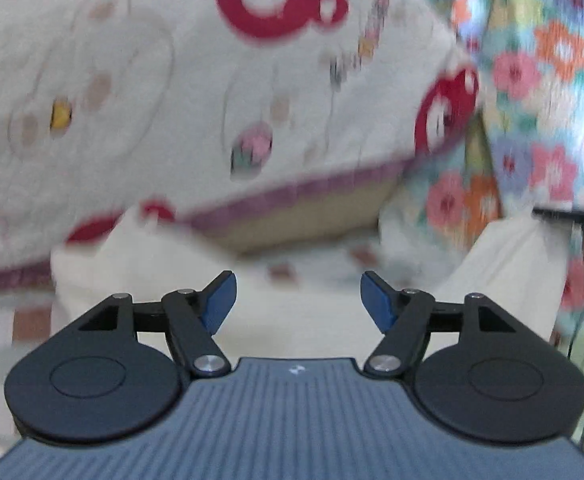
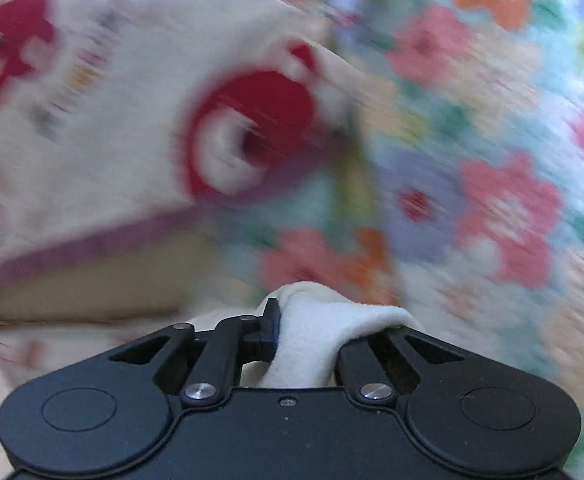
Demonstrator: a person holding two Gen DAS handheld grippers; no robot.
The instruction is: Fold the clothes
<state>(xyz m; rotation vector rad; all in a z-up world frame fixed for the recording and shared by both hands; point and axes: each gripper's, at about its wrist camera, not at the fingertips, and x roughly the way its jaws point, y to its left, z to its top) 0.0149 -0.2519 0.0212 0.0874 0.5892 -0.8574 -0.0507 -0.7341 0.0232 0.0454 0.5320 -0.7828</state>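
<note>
In the left wrist view, the left gripper (image 1: pixel 297 300) is seen with its 2 blue-padded fingers (image 1: pixel 220 300) spread wide apart, and nothing is held between them. Below and ahead of those fingers a cream-white garment (image 1: pixel 299 320) is spread, its plain fabric lying just under the gap and rising in a fold at the right. Behind it, a white blanket (image 1: pixel 172 100) printed with red bear-like shapes and edged by a purple band is draped across the upper left of the picture, and its pale yellow underside is exposed beneath the band. To the right, a cloth with a flower pattern (image 1: pixel 531 100) in pink, orange, blue and green is seen; whether it touches the garment cannot be told because of blur. In the right wrist view, the right gripper (image 2: pixel 311 332) is clamped on a bunched fold of the cream-white garment (image 2: pixel 315 336), which is pinched between the fingers and spills over the right one, so that only the left finger (image 2: pixel 270 328) is shown clearly. The same white blanket (image 2: pixel 132 100) with its red shapes fills the left of this view and the flower-pattern cloth (image 2: pixel 491 140) fills the right, both heavily smeared by motion blur.
</note>
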